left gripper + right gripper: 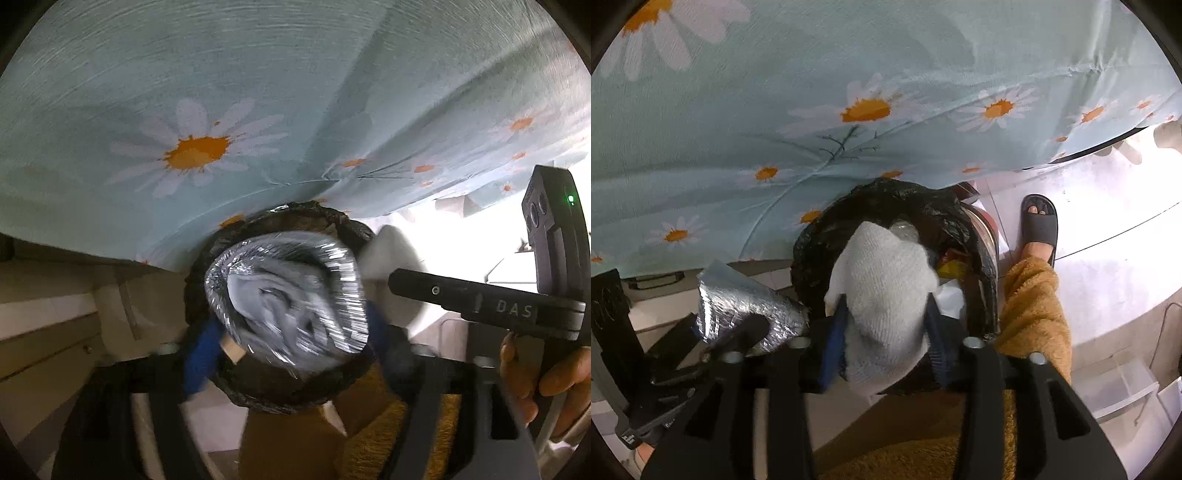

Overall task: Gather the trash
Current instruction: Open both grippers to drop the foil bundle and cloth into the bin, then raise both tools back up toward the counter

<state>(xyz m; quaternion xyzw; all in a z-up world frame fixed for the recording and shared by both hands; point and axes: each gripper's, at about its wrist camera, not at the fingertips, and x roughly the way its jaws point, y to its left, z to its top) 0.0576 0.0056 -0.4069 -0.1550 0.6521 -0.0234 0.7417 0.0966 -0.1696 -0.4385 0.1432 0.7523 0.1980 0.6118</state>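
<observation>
black frames, blue fingers (833, 341) | "DAS" lettering | mustard fleece trousers (1032, 306) | black slipper (1039, 221)

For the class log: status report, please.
Left tongs shut on foil wrapper. Right tongs shut on white cloth. Both over bin. Nothing blocking.

A pale blue bedsheet (849, 55) is printed with white, orange-centred daisies. The bin (886, 206) is lined in black. A silver crinkled wrapper (284, 295), white waffle-textured cloth (882, 291), mustard fleece trousers (1034, 306) and dark grey slipper (1039, 221) are seen.
</observation>
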